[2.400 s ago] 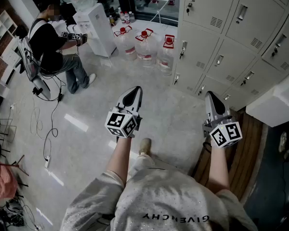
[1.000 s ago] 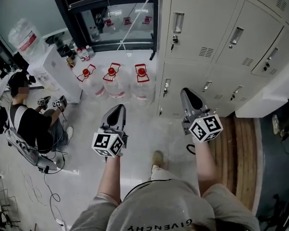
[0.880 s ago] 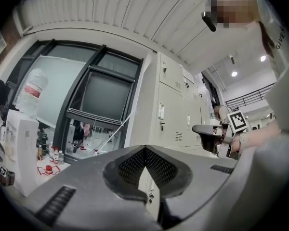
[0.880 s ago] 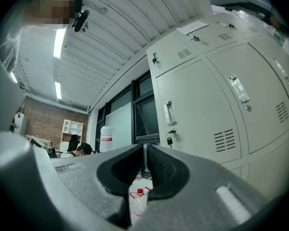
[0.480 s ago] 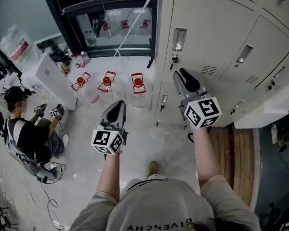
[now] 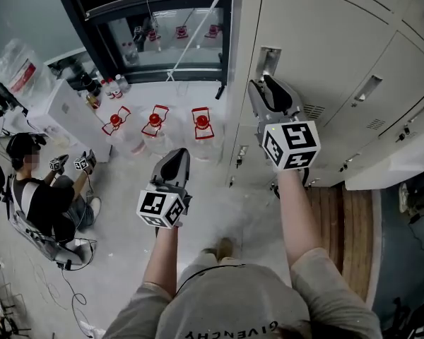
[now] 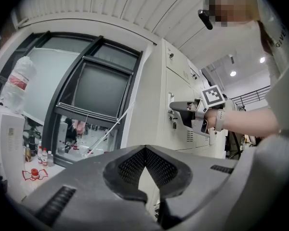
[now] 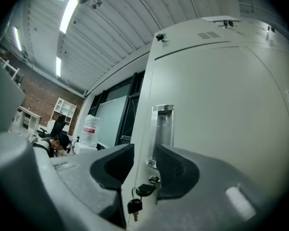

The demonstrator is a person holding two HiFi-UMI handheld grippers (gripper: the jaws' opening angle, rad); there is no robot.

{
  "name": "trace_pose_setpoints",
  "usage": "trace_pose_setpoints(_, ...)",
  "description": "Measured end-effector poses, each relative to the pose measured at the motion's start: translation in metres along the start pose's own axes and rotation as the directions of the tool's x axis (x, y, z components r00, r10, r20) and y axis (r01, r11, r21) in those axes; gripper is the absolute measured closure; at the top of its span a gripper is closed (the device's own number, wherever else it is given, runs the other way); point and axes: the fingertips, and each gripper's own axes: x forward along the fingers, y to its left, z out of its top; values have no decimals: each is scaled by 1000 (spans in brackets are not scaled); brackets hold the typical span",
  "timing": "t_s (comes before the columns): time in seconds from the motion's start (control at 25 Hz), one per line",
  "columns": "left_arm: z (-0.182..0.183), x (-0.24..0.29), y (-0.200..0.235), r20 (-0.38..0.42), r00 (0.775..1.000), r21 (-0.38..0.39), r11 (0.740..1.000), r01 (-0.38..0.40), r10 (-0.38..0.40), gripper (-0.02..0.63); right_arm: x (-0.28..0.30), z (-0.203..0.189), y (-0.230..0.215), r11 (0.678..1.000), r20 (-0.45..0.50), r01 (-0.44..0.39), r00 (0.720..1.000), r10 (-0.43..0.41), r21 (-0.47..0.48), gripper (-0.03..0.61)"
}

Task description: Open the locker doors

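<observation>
The grey lockers (image 6: 325, 41) fill the upper right of the head view, all doors closed. My right gripper (image 6: 267, 92) is raised in front of the leftmost upper door, just below its recessed metal handle (image 6: 268, 60). Its jaws are opening and grip nothing. In the right gripper view the gripper (image 8: 144, 165) straddles the door's edge strip, with the handle (image 8: 163, 129) above and the lock with hanging keys (image 8: 135, 203) below. My left gripper (image 6: 174, 164) hangs lower over the floor, shut and empty. In its own view the left gripper (image 7: 145, 150) points toward the lockers (image 7: 178, 114).
Three big water bottles with red caps (image 6: 155, 122) stand on the floor by the dark-framed window (image 6: 162, 27). A white water dispenser (image 6: 74, 115) is at the left. A person sits on a chair (image 6: 42, 196) at the far left. A wooden strip (image 6: 346, 217) runs along the lockers' foot.
My right gripper has risen from the lower lockers to the upper door's handle, and its jaws have spread apart. The left gripper has stayed low.
</observation>
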Motion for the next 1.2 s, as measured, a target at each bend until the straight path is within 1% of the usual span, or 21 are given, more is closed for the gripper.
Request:
trace_pose_setpoints(0.2, -1, -2, 11, -18, 1000, -2, 1000, -5, 5, 617, 12, 0, -4, 998, -24, 59, 998, -59, -5, 437)
trace_pose_setpoints(0.48, 3, -15, 19, -30, 1000, 4, 1000, -3, 3, 617, 20, -3, 1, 997, -43, 55, 998, -53, 46, 437)
trace_pose_setpoints(0.64, 6, -24, 23, -29, 1000, 3, 1000, 3, -2, 617, 16, -2, 3, 995, -40, 74, 997, -72, 62, 439)
trace_pose_setpoints(1.0, 1, -36, 19, -45, 998, -4, 999, 34, -34, 617, -10, 3, 13, 992, -45, 127, 991, -128, -12, 451)
trace_pose_setpoints(1.08, 1, -38, 15, -48, 998, -4, 999, 47, -47, 617, -18, 5, 15, 990, -43, 138, 989, -139, -19, 463)
trace_pose_setpoints(1.2, 2, -42, 10, -48, 997, -6, 998, 65, -65, 617, -29, 7, 19, 990, -43, 140, 989, -141, -20, 462)
